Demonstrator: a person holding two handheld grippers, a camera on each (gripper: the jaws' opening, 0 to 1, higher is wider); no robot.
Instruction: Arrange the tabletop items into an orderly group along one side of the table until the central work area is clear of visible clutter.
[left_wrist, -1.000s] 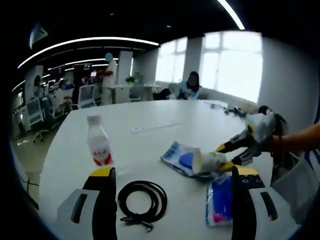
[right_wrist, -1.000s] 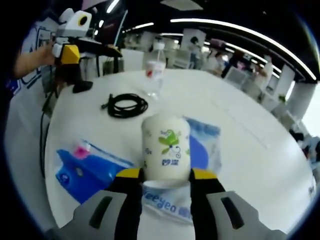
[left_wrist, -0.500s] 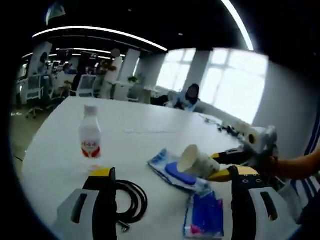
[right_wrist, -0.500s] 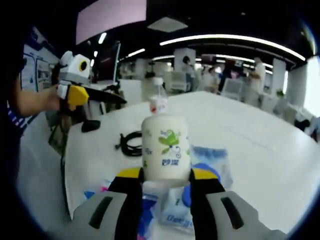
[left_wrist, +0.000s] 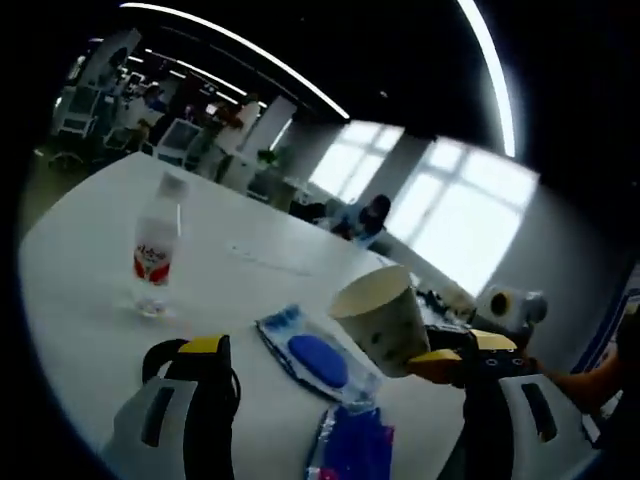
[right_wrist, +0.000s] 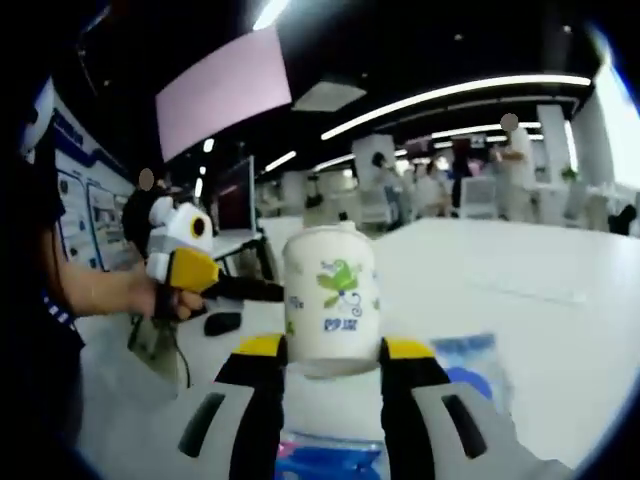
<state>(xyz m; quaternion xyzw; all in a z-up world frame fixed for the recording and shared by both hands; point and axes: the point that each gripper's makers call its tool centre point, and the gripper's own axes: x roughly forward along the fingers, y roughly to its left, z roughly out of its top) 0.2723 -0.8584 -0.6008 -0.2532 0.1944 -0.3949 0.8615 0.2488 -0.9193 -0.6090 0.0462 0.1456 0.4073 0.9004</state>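
A white paper cup (right_wrist: 330, 295) with a green print sits upright between my right gripper's (right_wrist: 330, 350) yellow-tipped jaws, shut on it and held above the white table (right_wrist: 560, 270). In the left gripper view the same cup (left_wrist: 385, 318) hangs over a blue tissue pack (left_wrist: 310, 355), with the right gripper (left_wrist: 445, 360) reaching in from the right. My left gripper (left_wrist: 347, 345) is open with nothing between its jaws. A small bottle (left_wrist: 152, 250) with a red label stands at the left. A second blue pack (left_wrist: 350, 450) lies near the bottom.
A black cable coil (left_wrist: 160, 352) lies partly behind the left jaw. A white strip (left_wrist: 270, 258) lies farther back on the table. A person's hand (right_wrist: 165, 300) holds the left gripper (right_wrist: 265, 290); a dark small object (right_wrist: 222, 322) sits below it. Desks, chairs and people stand beyond.
My right gripper has lifted the cup off the blue pack and higher above the table. Both cameras have tilted up; the left one has come lower and closer to the packs.
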